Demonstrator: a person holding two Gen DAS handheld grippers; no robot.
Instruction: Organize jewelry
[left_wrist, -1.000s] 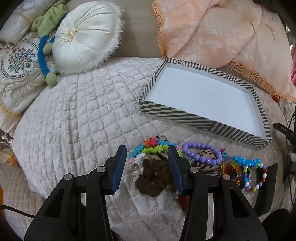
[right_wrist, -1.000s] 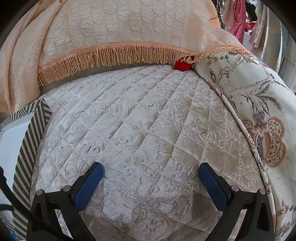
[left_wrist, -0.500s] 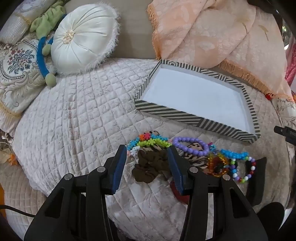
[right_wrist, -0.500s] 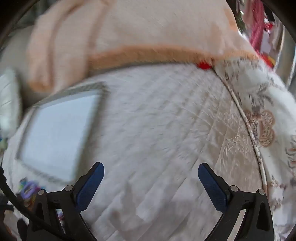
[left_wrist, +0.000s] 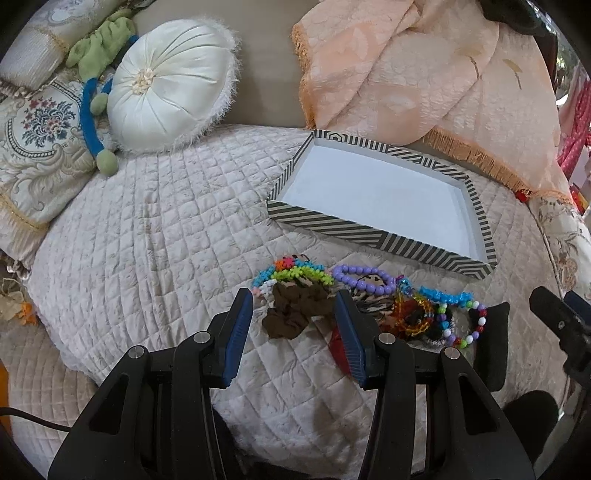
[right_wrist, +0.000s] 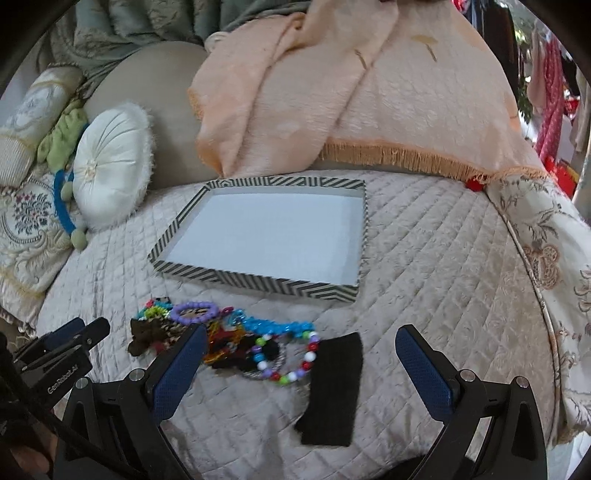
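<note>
A shallow striped tray (left_wrist: 328, 220) (right_wrist: 258, 276) with a white bottom lies empty on the quilted bed. In front of it lies a heap of jewelry: a purple bead bracelet (left_wrist: 364, 275) (right_wrist: 194, 311), a blue bead bracelet (left_wrist: 445, 295) (right_wrist: 280, 326), a multicolour bead bracelet (left_wrist: 467, 325) (right_wrist: 286, 363), a brown scrunchie (left_wrist: 295, 310) (right_wrist: 146, 334) and a black cloth band (right_wrist: 332, 387). My left gripper (left_wrist: 293, 325) is open, just short of the scrunchie. My right gripper (right_wrist: 301, 363) is wide open above the multicolour bracelet and the band.
A round white cushion (left_wrist: 170, 96) (right_wrist: 112, 166), an embroidered pillow (left_wrist: 33, 147) and a green and blue soft toy (left_wrist: 94, 92) lie at the back left. A peach fringed blanket (left_wrist: 424, 74) (right_wrist: 369, 92) is heaped behind the tray. A floral pillow (right_wrist: 554, 258) is at the right.
My right gripper has swung left, from bare quilt to face the tray and jewelry. My left gripper has drawn back a little; the scrunchie now lies ahead of its fingertips.
</note>
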